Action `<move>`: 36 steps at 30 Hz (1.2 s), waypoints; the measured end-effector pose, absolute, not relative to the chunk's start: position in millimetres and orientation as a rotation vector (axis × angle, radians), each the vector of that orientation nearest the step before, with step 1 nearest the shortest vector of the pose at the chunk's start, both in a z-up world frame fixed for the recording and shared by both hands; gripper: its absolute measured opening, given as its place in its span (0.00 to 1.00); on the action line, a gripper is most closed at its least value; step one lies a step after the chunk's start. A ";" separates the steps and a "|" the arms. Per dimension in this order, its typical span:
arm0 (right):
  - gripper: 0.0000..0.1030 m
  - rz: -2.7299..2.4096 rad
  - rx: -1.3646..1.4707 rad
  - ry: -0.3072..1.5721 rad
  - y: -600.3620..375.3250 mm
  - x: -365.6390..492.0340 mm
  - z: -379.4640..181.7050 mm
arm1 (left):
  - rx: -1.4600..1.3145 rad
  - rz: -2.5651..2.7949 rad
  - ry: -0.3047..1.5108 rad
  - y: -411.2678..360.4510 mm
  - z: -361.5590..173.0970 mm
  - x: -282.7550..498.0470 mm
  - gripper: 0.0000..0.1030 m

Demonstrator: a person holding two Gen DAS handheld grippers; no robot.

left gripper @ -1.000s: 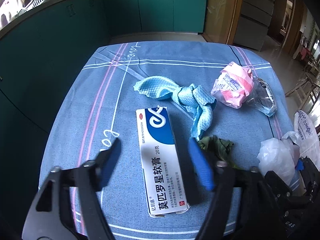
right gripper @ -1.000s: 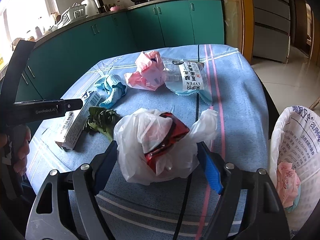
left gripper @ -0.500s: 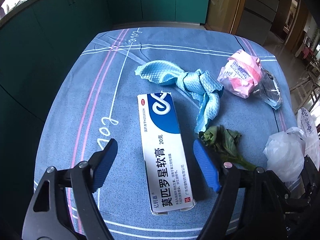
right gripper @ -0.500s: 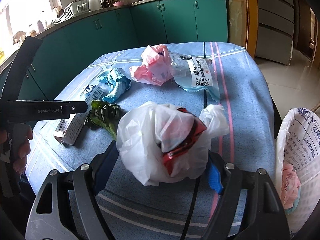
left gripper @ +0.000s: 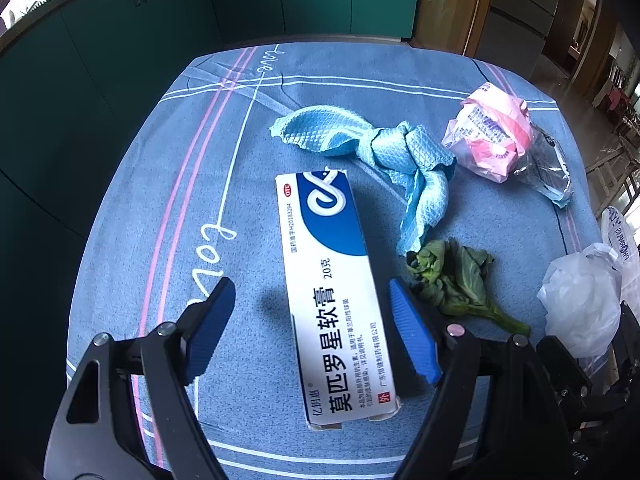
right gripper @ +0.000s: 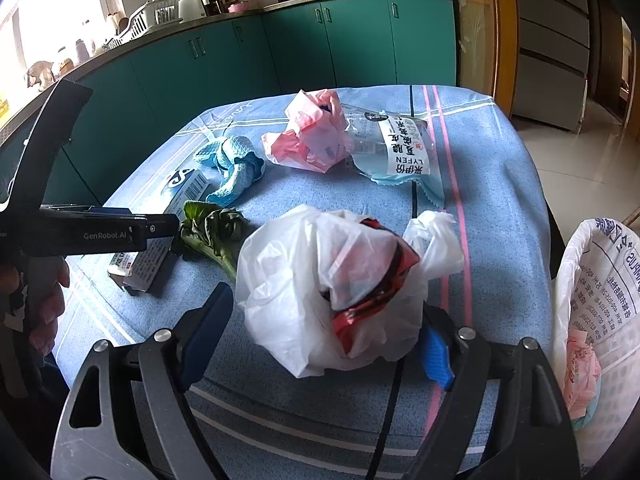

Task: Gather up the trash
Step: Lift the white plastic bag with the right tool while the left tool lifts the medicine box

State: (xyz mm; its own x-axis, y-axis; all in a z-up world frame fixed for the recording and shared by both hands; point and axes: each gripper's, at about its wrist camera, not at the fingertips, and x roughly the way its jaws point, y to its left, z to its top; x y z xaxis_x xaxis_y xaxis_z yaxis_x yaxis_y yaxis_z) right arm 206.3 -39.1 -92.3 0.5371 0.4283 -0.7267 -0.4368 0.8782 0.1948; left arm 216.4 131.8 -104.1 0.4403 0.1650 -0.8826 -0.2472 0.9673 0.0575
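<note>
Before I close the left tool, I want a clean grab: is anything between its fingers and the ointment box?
Nothing visible. The left tool is open, and the ointment box lies alone between its fingers. The wilted greens lie just outside the right finger.

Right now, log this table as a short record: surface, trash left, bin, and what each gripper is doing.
surface: blue cloth
trash: box, blue rag, pink wrapper, clear packet, greens, white bag
bin: lined, at right, pink scrap inside
left gripper: jaws open, either side of box
right gripper: jaws open around white bag
</note>
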 end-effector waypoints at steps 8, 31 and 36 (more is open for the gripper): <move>0.82 0.510 -0.006 0.864 -36.7 209.7 -92.9 | -0.074 0.249 1.086 131.6 -105.2 216.1 0.76; 0.82 0.506 -0.006 0.869 -36.3 211.9 -93.5 | -0.062 0.242 1.108 129.7 -113.5 217.4 0.74; 0.82 0.507 -0.006 0.869 -36.4 212.4 -93.3 | -0.083 0.226 1.103 130.4 -112.8 217.0 0.62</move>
